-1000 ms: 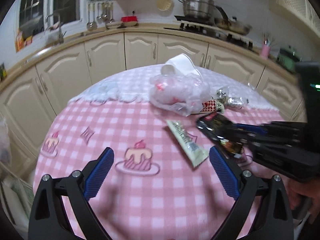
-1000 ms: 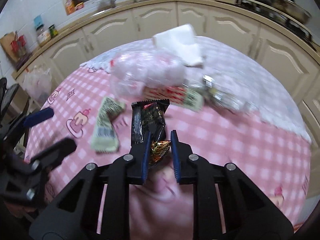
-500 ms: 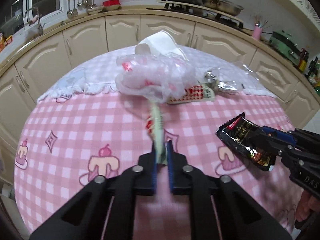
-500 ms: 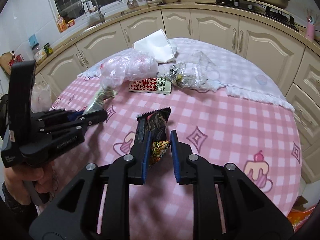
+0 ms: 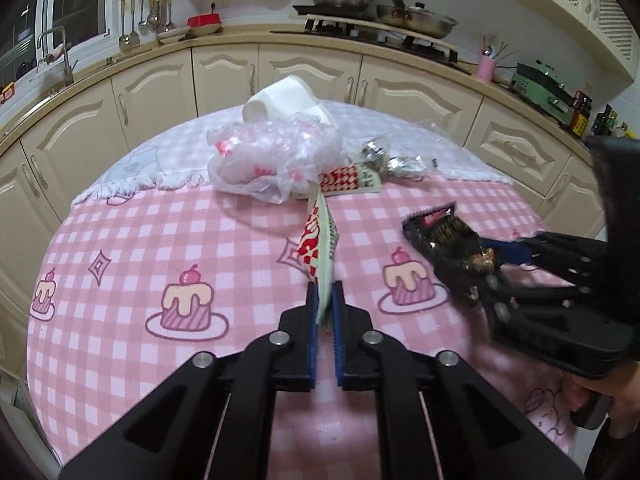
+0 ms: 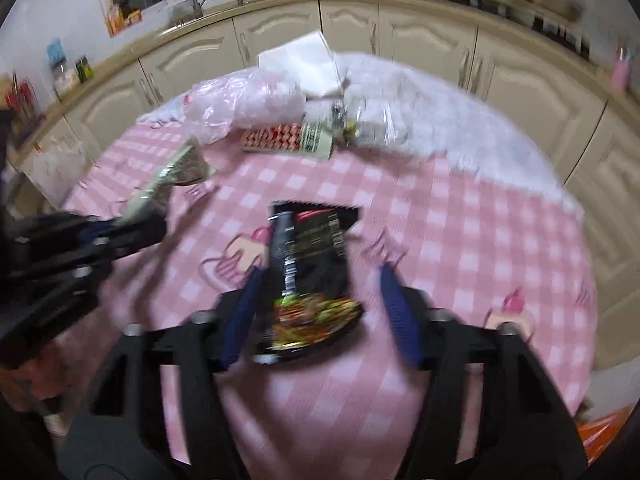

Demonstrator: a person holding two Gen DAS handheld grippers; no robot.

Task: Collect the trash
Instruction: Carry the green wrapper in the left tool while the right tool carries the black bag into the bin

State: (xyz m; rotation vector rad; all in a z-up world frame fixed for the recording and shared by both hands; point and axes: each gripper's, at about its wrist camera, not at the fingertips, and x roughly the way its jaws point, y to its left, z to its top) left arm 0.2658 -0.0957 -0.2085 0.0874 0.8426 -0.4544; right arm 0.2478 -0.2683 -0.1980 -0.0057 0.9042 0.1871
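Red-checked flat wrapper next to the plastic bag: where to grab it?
Probably best to take the red-checked wrapper by its pale green end, coming from the near side: that end lies clear of the plastic bag. It lies flat, so pinch the edge.

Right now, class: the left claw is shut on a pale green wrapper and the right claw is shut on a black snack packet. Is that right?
One error. The right claw is open, as the right wrist view shows; the black snack packet sits loose between its fingers. The left claw is indeed shut on the pale green wrapper.
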